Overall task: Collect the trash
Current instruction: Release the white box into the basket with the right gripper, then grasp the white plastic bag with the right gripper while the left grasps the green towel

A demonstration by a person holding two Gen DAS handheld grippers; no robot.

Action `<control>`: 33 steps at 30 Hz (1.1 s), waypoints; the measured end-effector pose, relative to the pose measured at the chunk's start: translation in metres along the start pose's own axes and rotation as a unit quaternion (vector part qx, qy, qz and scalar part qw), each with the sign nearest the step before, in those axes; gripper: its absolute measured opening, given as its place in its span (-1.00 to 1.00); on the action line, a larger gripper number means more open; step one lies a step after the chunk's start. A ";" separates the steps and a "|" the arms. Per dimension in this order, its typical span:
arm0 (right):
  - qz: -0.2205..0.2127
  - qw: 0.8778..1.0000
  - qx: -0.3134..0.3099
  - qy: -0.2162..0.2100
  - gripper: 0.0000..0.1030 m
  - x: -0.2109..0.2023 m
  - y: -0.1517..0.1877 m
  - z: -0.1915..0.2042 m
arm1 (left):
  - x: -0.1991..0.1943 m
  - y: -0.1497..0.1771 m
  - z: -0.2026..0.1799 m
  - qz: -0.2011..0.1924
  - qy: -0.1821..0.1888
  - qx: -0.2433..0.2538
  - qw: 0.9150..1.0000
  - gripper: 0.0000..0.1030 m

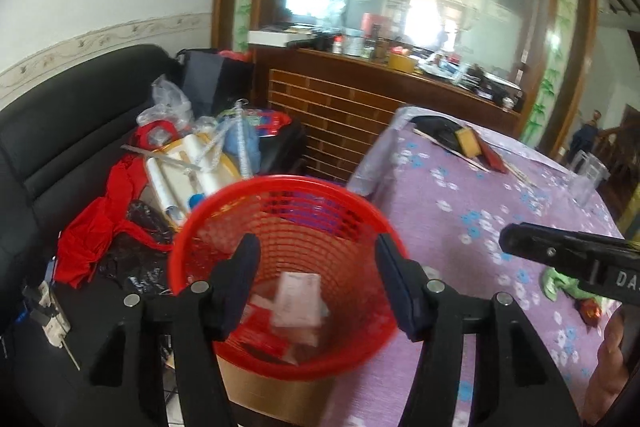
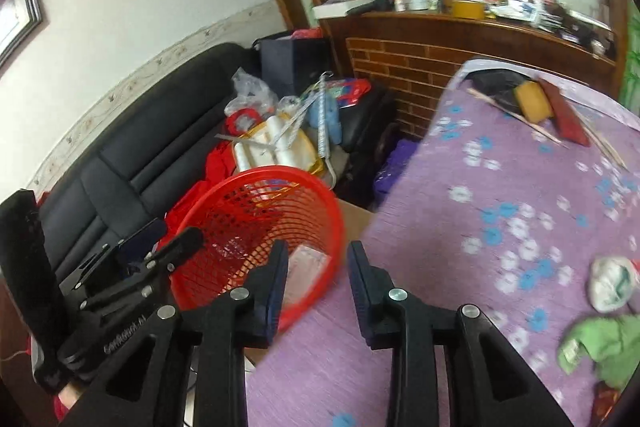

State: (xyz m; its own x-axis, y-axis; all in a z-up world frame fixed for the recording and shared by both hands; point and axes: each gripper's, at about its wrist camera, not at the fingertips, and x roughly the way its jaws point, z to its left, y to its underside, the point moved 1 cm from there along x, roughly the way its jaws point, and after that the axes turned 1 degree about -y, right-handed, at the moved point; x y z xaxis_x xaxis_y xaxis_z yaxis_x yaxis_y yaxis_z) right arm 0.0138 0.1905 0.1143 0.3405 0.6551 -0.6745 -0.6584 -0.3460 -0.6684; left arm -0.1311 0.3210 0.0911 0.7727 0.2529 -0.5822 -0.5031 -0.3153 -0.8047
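- Hovering over the red mesh basket (image 1: 280, 267), the left gripper (image 1: 316, 259) is seen with jaws spread wide, nothing pinched between them.
- Right gripper (image 2: 318, 267) is likewise spread and empty; it is held over the table's left edge, just beside the basket (image 2: 256, 227) rim.
- A pale pink packet (image 1: 298, 301) and red wrappers are seen inside the basket, blurred; the same packet (image 2: 304, 271) shows between the right gripper's fingers in the right wrist view.
- The basket is set on a brown cardboard box (image 1: 272, 387), just off the left edge of the table (image 1: 440, 227), which is covered by a purple flowered cloth.
- Trash left on the table near its right edge: a green wrapper (image 2: 600, 347), a white crumpled wrapper (image 2: 612, 283), and a small dark red piece (image 1: 590, 311).
- At the table's far edge a yellow block (image 2: 532, 103), a dark red flat item (image 2: 566, 115) and thin sticks (image 2: 516, 117) are seen.
- A black sofa (image 2: 132, 147) piled with bags and rolls is seen behind the basket.
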 end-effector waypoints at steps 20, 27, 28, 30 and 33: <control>-0.097 0.948 0.238 0.187 0.23 -0.206 0.138 -0.223 | -0.016 0.085 -0.248 0.052 0.142 0.185 0.971 0.32; -0.098 0.886 0.414 0.185 0.33 -0.244 0.178 -0.329 | -0.016 0.080 -0.307 0.054 0.172 0.242 0.953 0.42; -0.096 0.882 0.424 0.181 0.33 -0.241 0.179 -0.338 | -0.013 0.077 -0.313 0.057 0.175 0.248 0.951 0.43; -0.082 0.880 0.429 0.186 0.33 -0.234 0.175 -0.349 | -0.006 0.073 -0.323 0.060 0.175 0.255 0.949 0.43; -0.066 0.879 0.432 0.190 0.33 -0.219 0.167 -0.360 | 0.008 0.064 -0.335 0.059 0.176 0.261 0.947 0.45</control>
State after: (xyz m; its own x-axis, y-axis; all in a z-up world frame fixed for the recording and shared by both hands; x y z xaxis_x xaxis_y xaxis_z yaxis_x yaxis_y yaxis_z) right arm 0.0709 -0.2525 0.0369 0.5436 0.3229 -0.7748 -0.8046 0.4635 -0.3713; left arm -0.0270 -0.0035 0.0740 0.7336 -0.1057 -0.6713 -0.6463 0.1969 -0.7372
